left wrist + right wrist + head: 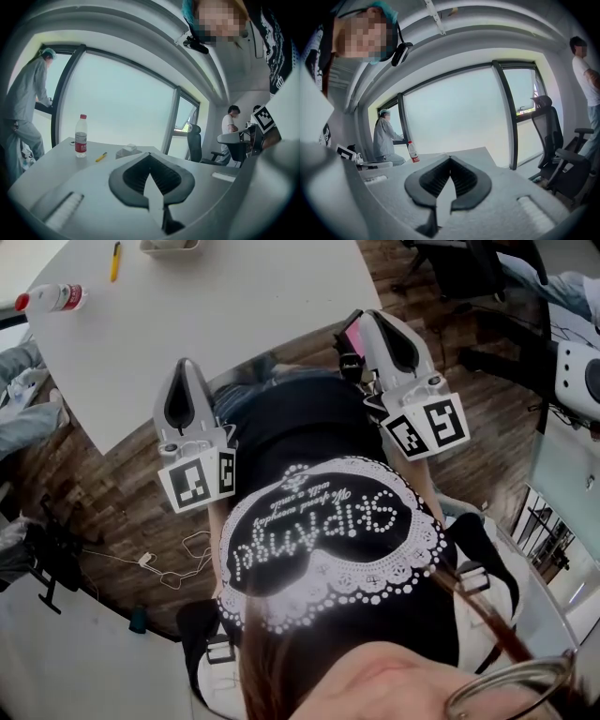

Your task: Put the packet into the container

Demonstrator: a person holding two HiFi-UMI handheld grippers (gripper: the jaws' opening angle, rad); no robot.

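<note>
My left gripper [185,364] is held close to the body at the near edge of the white table [216,324]; its jaws are shut with nothing between them, as the left gripper view [150,154] also shows. My right gripper [375,317] hangs off the table's right corner, shut and empty too [450,158]. A small grey container [171,246] stands at the table's far edge [127,151], well ahead of both grippers. I cannot make out a packet in any view.
A water bottle [52,298] with a red cap stands at the table's far left [81,136], with a yellow pen [115,261] beside it. Office chairs [562,154] stand to the right. A person in grey overalls [23,101] stands by the window.
</note>
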